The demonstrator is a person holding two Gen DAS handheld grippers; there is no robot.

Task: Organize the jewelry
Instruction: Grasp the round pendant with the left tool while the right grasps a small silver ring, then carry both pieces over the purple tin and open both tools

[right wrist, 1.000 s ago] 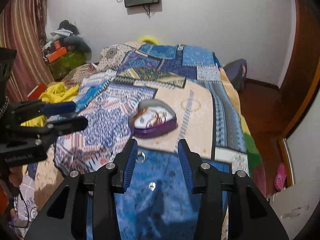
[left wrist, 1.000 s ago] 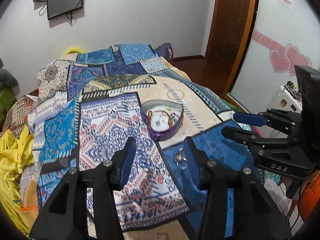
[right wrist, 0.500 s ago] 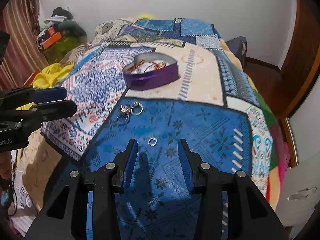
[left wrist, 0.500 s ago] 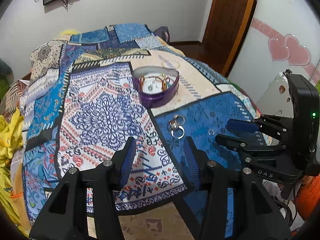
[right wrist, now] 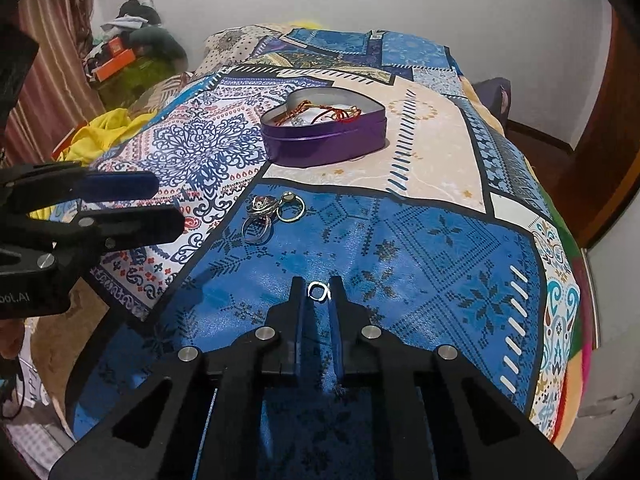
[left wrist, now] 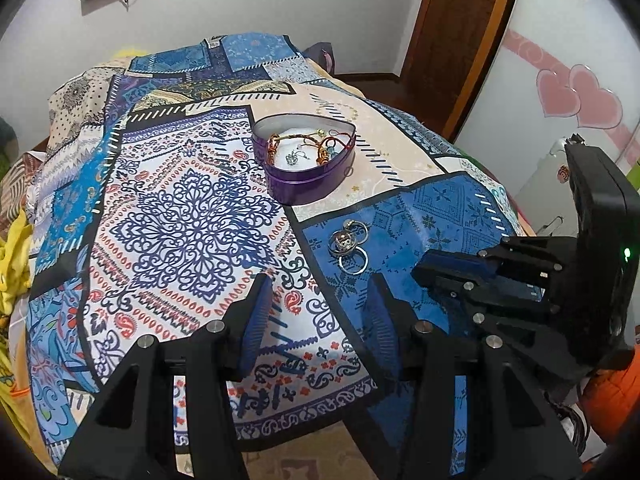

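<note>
A purple heart-shaped tin [left wrist: 308, 168] [right wrist: 326, 140] with bracelets and small jewelry inside stands on the patterned bedspread. Three rings [left wrist: 349, 242] [right wrist: 272, 210] lie together on the blue patch in front of it. A small silver ring [right wrist: 318, 291] lies at the tips of my right gripper [right wrist: 318, 290], whose fingers have narrowed around it; the ring still rests on the cloth. My left gripper [left wrist: 318, 296] is open and empty, hovering just short of the three rings. The right gripper [left wrist: 452, 270] also shows in the left wrist view.
The bed's front edge drops off below both grippers. A yellow cloth [right wrist: 102, 130] and clutter [right wrist: 128, 52] lie at the left, a wooden door [left wrist: 452, 40] at the right. A pillow [right wrist: 494, 98] sits at the far right corner.
Both grippers moved down and forward toward the bedspread. The right gripper's fingers closed in from wide open to a narrow gap around the small silver ring.
</note>
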